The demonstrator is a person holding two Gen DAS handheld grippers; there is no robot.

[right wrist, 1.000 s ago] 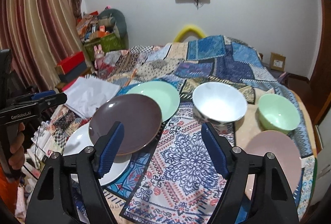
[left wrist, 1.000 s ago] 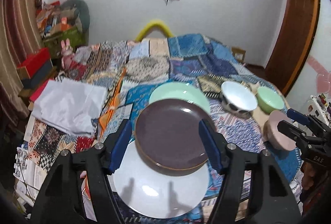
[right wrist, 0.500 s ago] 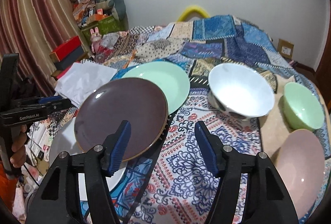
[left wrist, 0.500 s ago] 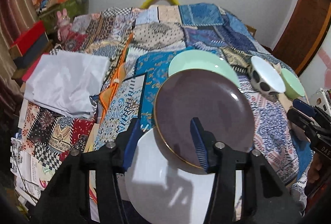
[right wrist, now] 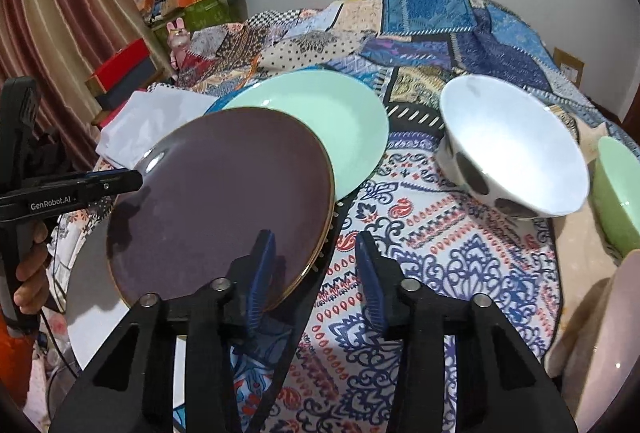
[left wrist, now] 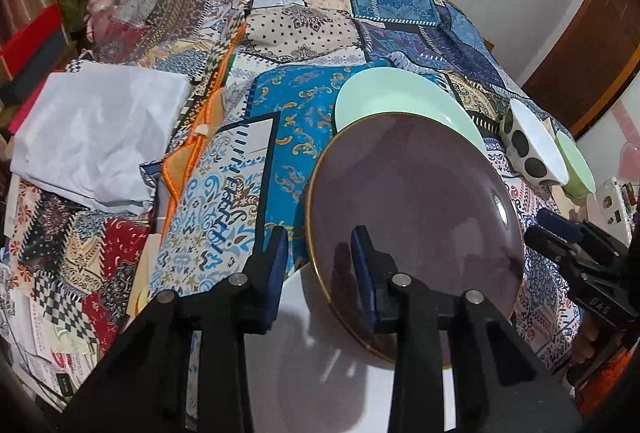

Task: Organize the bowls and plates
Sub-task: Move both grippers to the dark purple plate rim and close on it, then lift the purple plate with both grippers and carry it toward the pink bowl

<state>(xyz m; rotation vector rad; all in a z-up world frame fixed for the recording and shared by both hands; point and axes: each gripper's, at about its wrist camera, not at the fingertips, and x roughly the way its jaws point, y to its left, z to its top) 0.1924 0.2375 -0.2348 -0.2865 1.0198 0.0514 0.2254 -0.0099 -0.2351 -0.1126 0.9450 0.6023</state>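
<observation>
A dark purple plate with a gold rim lies tilted on a white plate and overlaps a mint green plate. My left gripper is open and straddles the purple plate's left rim, one finger on each side. My right gripper is open and straddles the same plate's right rim. The left gripper also shows in the right wrist view. A white spotted bowl, a green bowl and a pink plate sit to the right.
A patchwork cloth covers the table. Folded white fabric lies at the left. Red boxes and clutter stand beyond the table's left edge. A wooden door is at the right.
Both grippers moved in and down toward the purple plate and narrowed their jaws. Each now has a finger on either side of the plate's rim.
</observation>
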